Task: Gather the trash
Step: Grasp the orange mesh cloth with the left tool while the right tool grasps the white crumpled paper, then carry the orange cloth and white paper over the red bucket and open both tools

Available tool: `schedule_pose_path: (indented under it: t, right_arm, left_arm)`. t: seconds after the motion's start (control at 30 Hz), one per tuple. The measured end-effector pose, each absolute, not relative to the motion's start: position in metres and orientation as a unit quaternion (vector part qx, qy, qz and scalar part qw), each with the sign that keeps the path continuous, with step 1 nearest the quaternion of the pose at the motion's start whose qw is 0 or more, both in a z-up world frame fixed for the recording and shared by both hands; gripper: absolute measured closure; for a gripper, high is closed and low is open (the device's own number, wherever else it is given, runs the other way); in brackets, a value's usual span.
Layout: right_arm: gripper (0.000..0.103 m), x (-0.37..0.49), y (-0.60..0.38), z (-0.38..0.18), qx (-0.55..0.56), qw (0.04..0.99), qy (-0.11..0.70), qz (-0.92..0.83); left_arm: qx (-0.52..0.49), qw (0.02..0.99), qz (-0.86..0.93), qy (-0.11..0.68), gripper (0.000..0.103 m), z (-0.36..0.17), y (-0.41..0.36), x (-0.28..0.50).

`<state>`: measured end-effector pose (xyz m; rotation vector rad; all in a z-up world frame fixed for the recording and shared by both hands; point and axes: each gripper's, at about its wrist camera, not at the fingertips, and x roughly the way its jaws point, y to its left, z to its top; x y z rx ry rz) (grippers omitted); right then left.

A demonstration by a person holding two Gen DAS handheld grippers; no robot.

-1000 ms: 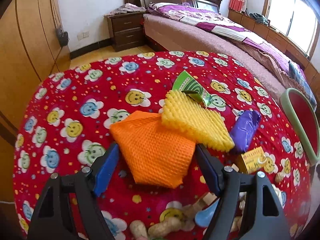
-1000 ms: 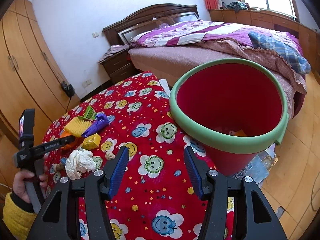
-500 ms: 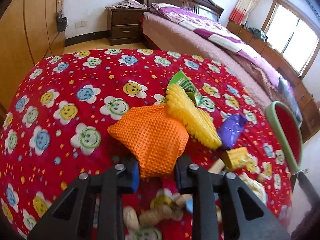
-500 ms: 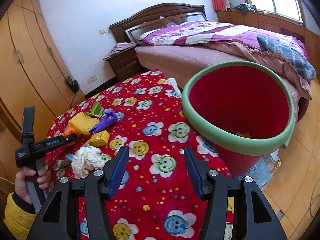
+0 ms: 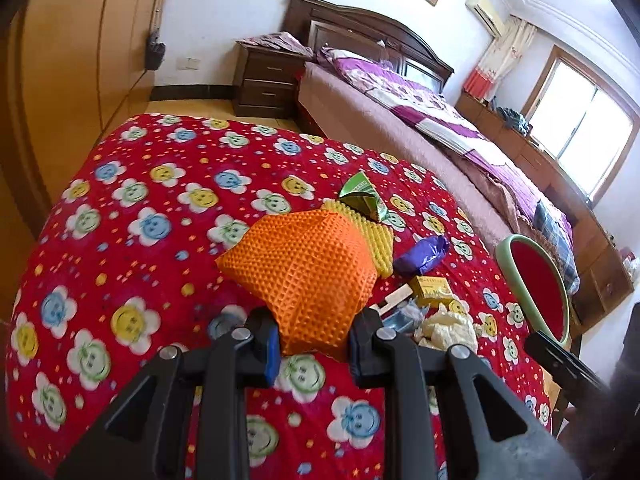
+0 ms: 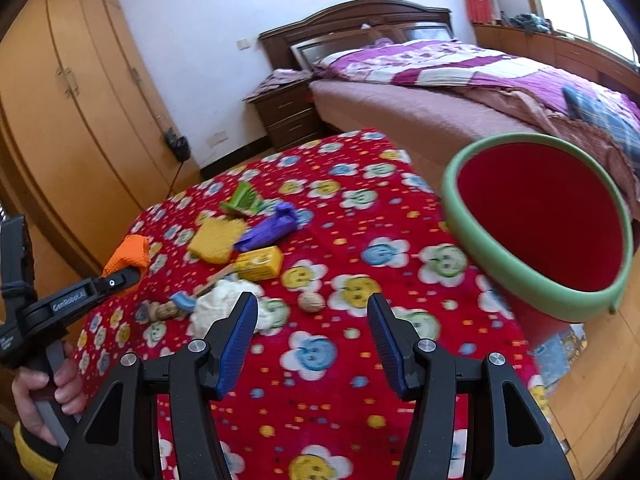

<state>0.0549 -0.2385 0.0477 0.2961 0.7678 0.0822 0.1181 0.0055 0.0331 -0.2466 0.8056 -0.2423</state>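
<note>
Orange foam net (image 5: 308, 268) pinched between left jaws; right jaws apart, empty

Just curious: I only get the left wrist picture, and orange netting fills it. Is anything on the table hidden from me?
Observer: Yes. A walnut lies on the cloth, near the crumpled white tissue.
Operator: Is the other tool carrying something?
Observer: No. The right gripper stands open over the cloth, with nothing between its fingers.
Operator: Who holds the tool I look along?
Observer: A hand with a yellow cuff grips the left gripper, which is clamped on the orange netting.
</note>
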Motion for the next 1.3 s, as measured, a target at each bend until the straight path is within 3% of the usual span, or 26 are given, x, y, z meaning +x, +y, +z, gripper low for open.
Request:
schedule_pose_path:
  t: [0.77, 1.0, 1.3]
  right_arm:
    - [0.045, 0.086, -0.185, 0.015, 0.114, 0.899, 0.413, 0.087]
    - [0.083, 0.081, -0.183, 0.015, 0.118, 0.898, 0.409, 0.109]
    - [0.089, 0.068, -0.186, 0.025, 0.122, 0.904, 0.395, 0.114]
  left_arm:
    - [-0.106, 0.913, -0.109, 0.378, 0.078, 0.028, 0.006, 0.101]
    - [-0.105, 0.913, -0.115, 0.377, 0.077, 0.028, 0.001, 0.098]
    - [-0.107, 0.914, -0.121, 0.372, 0.077, 0.035, -0.002, 0.091]
